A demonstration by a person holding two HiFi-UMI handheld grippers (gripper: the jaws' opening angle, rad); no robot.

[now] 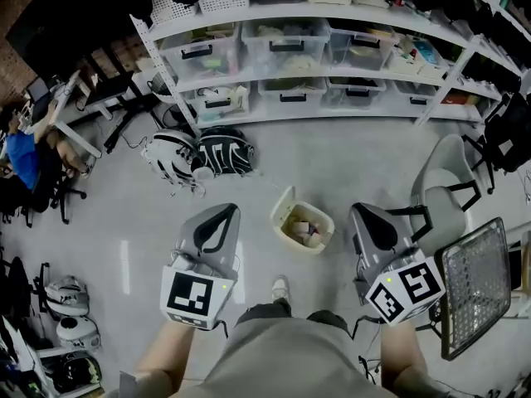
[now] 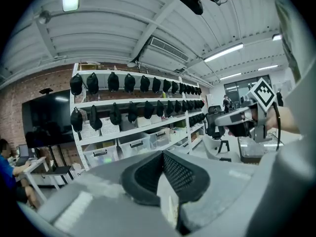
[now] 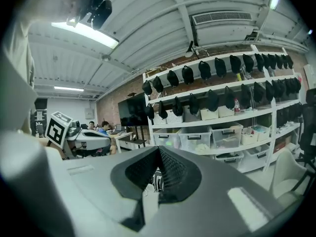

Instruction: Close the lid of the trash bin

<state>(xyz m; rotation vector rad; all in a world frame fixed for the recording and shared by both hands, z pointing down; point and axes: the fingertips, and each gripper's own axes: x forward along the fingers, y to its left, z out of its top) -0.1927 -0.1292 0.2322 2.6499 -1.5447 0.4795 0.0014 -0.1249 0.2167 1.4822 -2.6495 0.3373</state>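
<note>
A small cream trash bin (image 1: pixel 304 226) stands on the grey floor just ahead of my feet. Its lid (image 1: pixel 284 204) is tipped up at the bin's left side, and paper scraps show inside. My left gripper (image 1: pixel 224 215) hovers to the left of the bin, apart from it, jaws shut on nothing. To the bin's right my right gripper (image 1: pixel 363 215) is also shut and empty. Both gripper views look level across the room, so the bin is hidden there. The left gripper (image 2: pixel 162 157) and the right gripper (image 3: pixel 158 152) show pads closed together at the tips.
White shelving (image 1: pixel 290 48) with clear storage boxes runs along the far side. Two black-and-white backpacks (image 1: pixel 199 156) lie on the floor ahead left. A grey chair (image 1: pixel 444 193) and a wire mesh basket (image 1: pixel 474 284) stand at the right. A seated person (image 1: pixel 21 156) is far left.
</note>
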